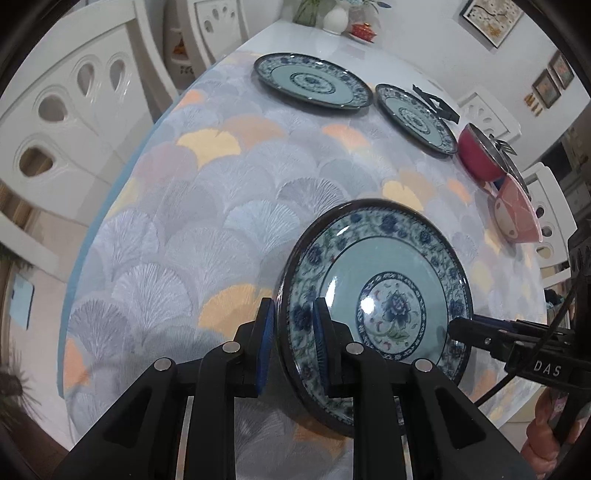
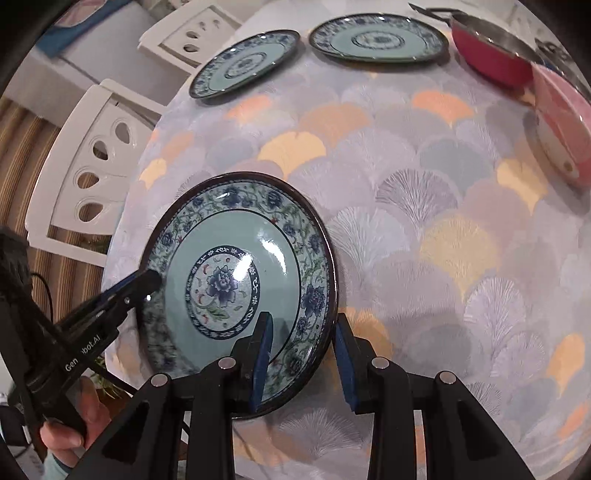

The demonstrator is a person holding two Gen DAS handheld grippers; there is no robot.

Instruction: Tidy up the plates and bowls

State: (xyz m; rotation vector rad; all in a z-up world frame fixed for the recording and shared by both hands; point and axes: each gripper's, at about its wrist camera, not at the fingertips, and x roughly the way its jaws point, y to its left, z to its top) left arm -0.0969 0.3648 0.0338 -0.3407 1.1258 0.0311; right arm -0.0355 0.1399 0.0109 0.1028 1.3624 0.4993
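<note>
A blue-green floral plate (image 1: 380, 299) is held tilted above the table; it also shows in the right wrist view (image 2: 236, 280). My left gripper (image 1: 293, 336) is shut on its left rim. My right gripper (image 2: 303, 350) straddles its right rim with a visible gap on the outer side; it appears in the left wrist view (image 1: 480, 332) touching the rim. Two matching plates (image 1: 312, 81) (image 1: 415, 118) lie flat at the far side, also seen in the right wrist view (image 2: 245, 62) (image 2: 376, 38). A red bowl (image 1: 478, 155) (image 2: 491, 55) and a pink bowl (image 1: 515, 214) (image 2: 565, 129) stand at the right.
The table (image 1: 192, 221) carries a fan-patterned cloth. White chairs (image 1: 70, 122) (image 2: 96, 158) stand around it. A white vase (image 1: 336, 18) and a small red dish (image 1: 364, 31) sit at the far end.
</note>
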